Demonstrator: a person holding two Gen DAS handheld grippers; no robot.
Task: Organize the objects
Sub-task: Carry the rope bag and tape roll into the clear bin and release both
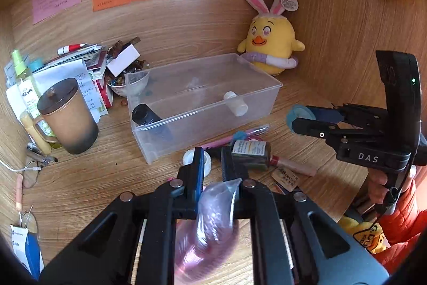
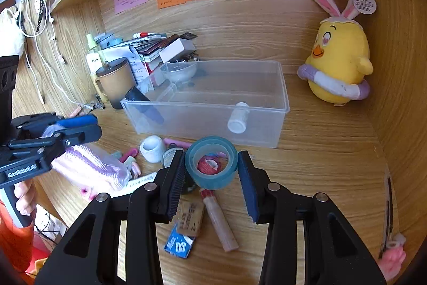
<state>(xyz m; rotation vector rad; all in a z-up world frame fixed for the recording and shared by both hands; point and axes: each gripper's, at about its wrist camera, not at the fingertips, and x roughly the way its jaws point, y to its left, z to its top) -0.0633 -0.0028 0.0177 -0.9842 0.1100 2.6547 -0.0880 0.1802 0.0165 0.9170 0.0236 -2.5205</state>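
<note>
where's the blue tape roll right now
The translucent blue tape roll sits between the fingers of the right hand-held gripper, in front of the clear plastic bin in the right wrist view.

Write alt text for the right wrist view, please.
The right gripper holds a teal tape roll between its jaws above a cluttered wooden desk, before a clear plastic bin. A yellow chick plush stands right.

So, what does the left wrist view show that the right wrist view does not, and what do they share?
Only the left wrist view shows glasses at the desk's left edge. Only the right wrist view shows white cables hanging on the side wall and a blue Max box. Both show the clear bin with a black tube and white bottle inside, the yellow chick plush, the left gripper on a plastic bag, and the right gripper on a blue tape roll.
</note>
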